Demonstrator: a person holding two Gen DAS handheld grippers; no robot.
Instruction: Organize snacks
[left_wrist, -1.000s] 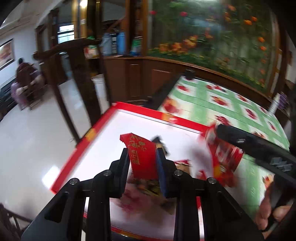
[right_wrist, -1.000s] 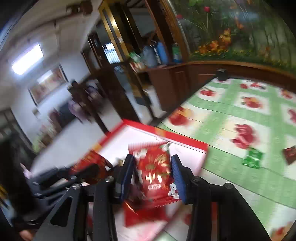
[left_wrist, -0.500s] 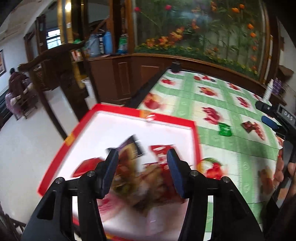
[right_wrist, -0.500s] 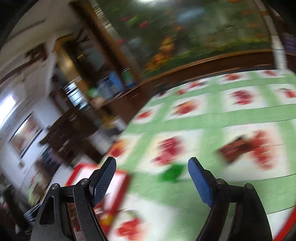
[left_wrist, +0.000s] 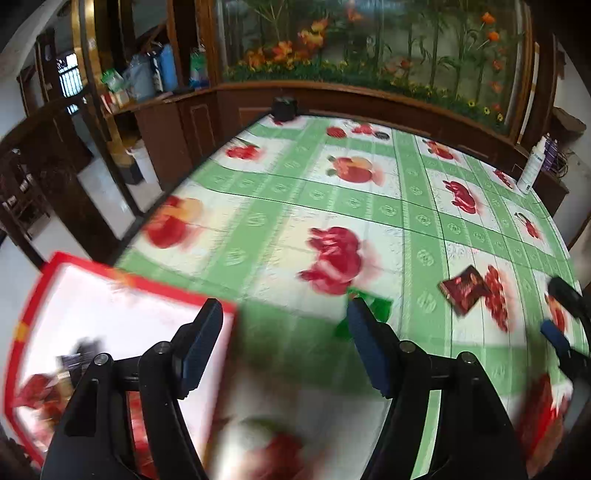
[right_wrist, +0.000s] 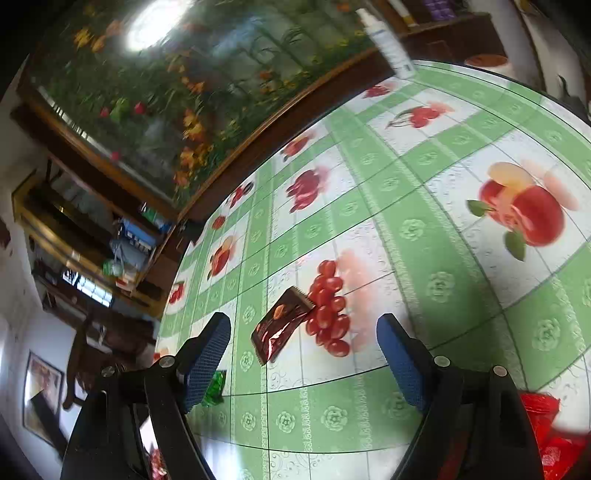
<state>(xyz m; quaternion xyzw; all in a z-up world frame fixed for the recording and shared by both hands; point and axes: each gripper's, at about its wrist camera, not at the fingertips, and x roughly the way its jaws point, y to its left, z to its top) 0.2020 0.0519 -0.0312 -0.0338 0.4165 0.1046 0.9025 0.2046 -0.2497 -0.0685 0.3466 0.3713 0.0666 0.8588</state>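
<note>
Snacks left loose on the worktop number two that I can make out: one brown packet and one small green packet. More lie in the red-rimmed tray, too smeared to count, and something red shows at the right claw's near side, unclear what.

Taking the brown packet as the landmark: the right claw sits right at it, the packet lying just ahead between its two fingers, long axis slanting from near-left to far-right across the gap. Its jaws are spread wide and grasp nothing. The green packet lies to the packet's left, by the left finger.

The left claw is also empty, its jaws opening; the green packet lies just beyond its right finger, the brown one further right. So I'd judge right takes brown, left takes green.
</note>
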